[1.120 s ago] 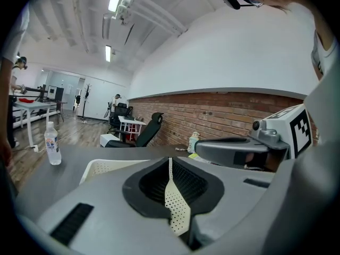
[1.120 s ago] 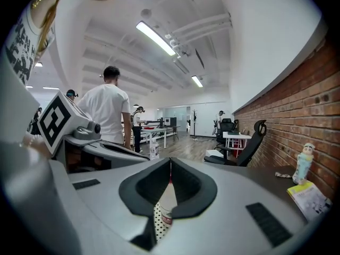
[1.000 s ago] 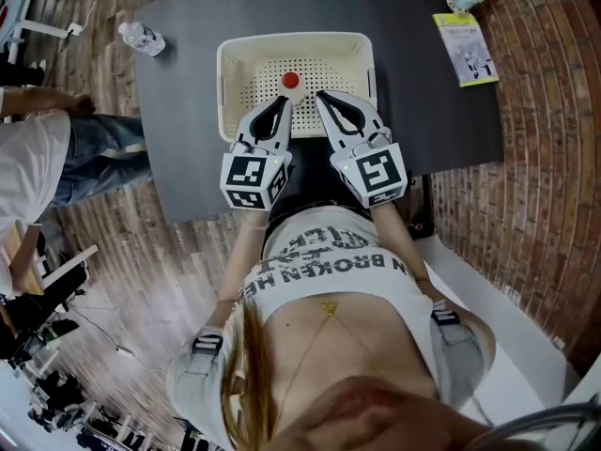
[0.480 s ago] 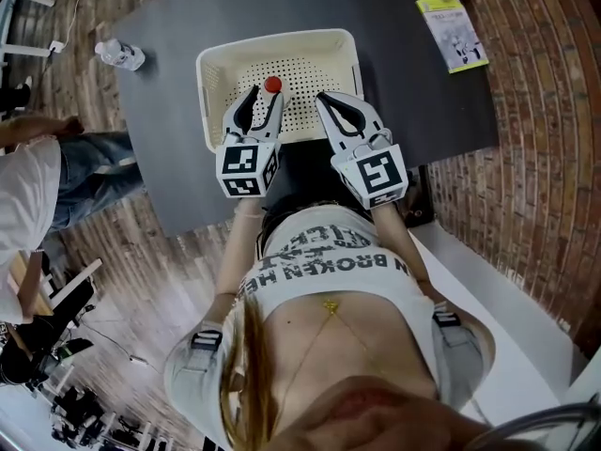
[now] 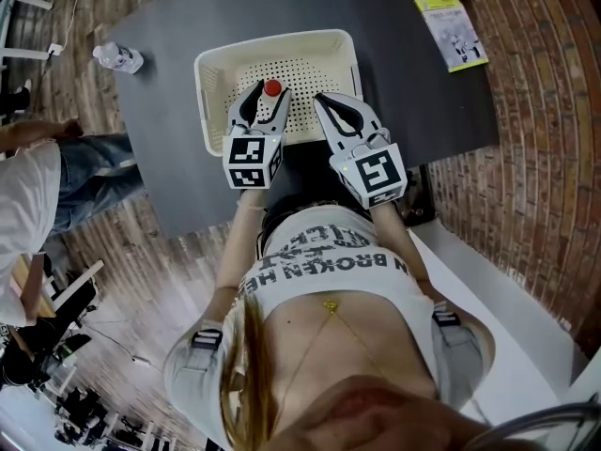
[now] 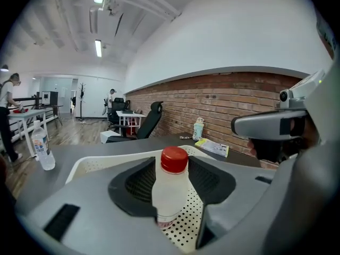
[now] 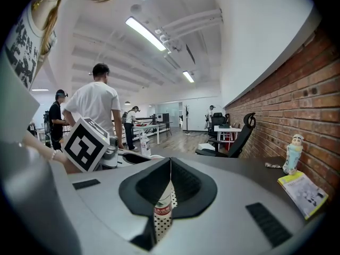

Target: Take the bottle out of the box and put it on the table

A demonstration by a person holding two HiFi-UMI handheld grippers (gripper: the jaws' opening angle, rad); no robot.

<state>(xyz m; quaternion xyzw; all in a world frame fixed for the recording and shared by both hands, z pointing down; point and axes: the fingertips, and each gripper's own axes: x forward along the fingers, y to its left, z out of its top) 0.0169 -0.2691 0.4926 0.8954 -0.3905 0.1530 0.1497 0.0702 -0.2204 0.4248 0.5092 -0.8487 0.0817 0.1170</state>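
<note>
Left gripper view: the fingers (image 6: 130, 185) of the left gripper (image 6: 172, 162) stand spread, having just been opening. A white plastic bottle with a red cap (image 6: 170, 195) stands upright between them. A gap shows on each side of it, so the pads are not pressing it.

Right gripper view: the fingers (image 7: 191, 187) of the right gripper (image 7: 170, 163) are pressed together at the tips, with nothing pinched. A strip of the bottle's label shows through the slit below them.

Head view: the bottle stands inside a cream perforated plastic basket (image 5: 277, 38), at centre frame, toward the basket's lower rim. The left gripper reaches in over that rim and flanks the red cap. The right gripper lies just right of it, its tips over the basket floor and apart from the bottle.

The basket sits on a dark grey counter (image 5: 413, 92). A clear plastic water bottle (image 5: 117, 56) lies at the counter's upper left corner, well apart from the basket. A yellow-green printed booklet (image 5: 453, 32) lies at upper right. A person in a white shirt (image 5: 23, 205) is at the left edge of the frame.
</note>
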